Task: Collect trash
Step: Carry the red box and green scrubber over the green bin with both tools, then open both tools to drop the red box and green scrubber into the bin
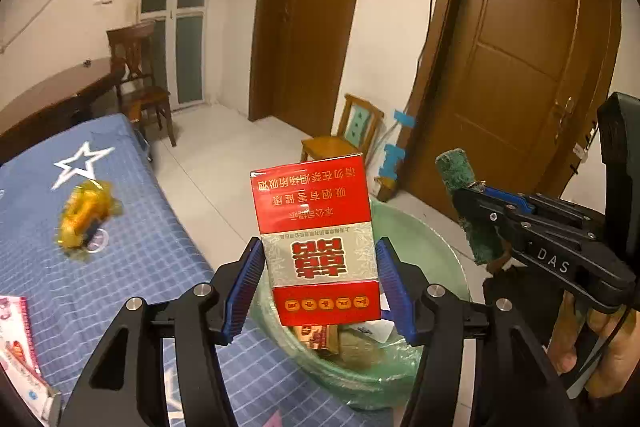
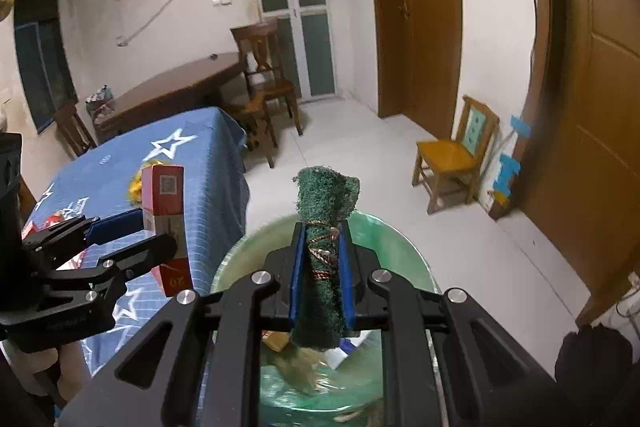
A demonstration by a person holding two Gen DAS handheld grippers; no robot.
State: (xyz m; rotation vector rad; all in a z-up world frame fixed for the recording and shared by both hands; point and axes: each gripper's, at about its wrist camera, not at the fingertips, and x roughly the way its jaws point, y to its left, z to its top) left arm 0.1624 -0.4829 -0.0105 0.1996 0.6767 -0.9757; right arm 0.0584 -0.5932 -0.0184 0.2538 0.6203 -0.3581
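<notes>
My left gripper (image 1: 318,283) is shut on a red and silver cigarette box (image 1: 316,239), held upright over the green bin (image 1: 424,259). The same box (image 2: 166,223) and left gripper (image 2: 158,231) show at the left of the right wrist view. My right gripper (image 2: 322,271) is shut on a rolled green scouring pad (image 2: 324,259) bound with copper wire, above the green bin (image 2: 392,247). That pad (image 1: 468,203) and right gripper (image 1: 472,199) appear at the right of the left wrist view. Trash lies inside the lined bin.
A table with a blue starred cloth (image 1: 120,259) stands left of the bin, with a yellow wrapper (image 1: 84,215) and a pink packet (image 1: 20,339) on it. A small yellow chair (image 2: 452,155), dark wooden chairs (image 2: 268,67) and brown doors (image 2: 592,107) surround the tiled floor.
</notes>
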